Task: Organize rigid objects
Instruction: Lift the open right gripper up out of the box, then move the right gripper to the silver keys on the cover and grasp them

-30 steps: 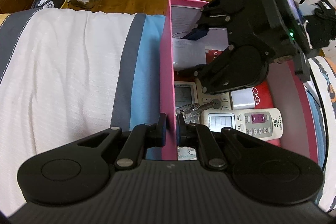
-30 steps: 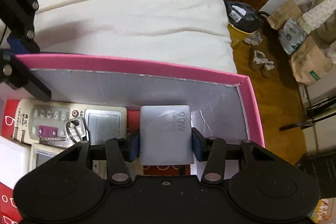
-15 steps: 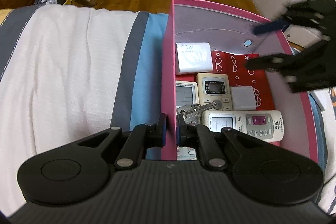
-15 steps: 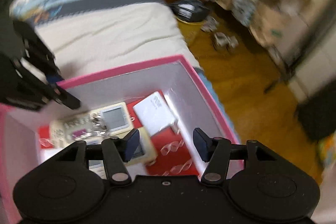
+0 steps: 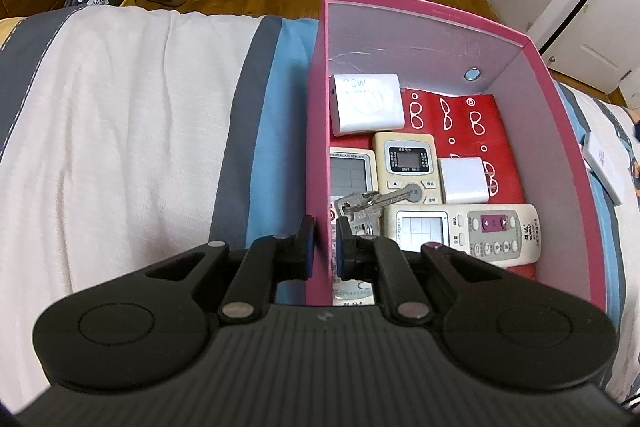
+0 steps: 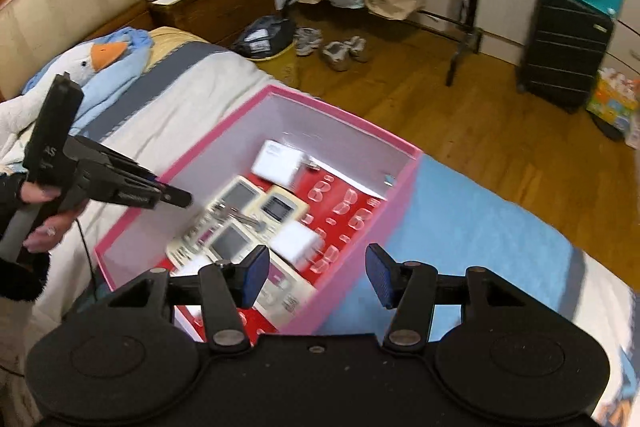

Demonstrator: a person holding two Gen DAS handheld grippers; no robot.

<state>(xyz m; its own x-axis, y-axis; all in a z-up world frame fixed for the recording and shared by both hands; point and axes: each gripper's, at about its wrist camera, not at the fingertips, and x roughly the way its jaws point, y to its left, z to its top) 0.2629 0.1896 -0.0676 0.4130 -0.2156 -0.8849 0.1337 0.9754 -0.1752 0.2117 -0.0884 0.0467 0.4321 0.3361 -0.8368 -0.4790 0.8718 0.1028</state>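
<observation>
Pinching the pink box (image 5: 318, 147) wall, your left gripper (image 5: 322, 243) clamps its near side; your right gripper (image 6: 316, 275) hovers with jaws spread and empty above the remotes (image 6: 244, 227).

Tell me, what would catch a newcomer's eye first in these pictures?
Probably the bright pink cardboard box on the striped bed, with pale remote controls, white chargers and a bunch of silver keys on its red patterned floor. Next, the black left gripper, pinching the box's near wall between blue pads. The black right gripper hangs open and empty above the box's corner.
</observation>
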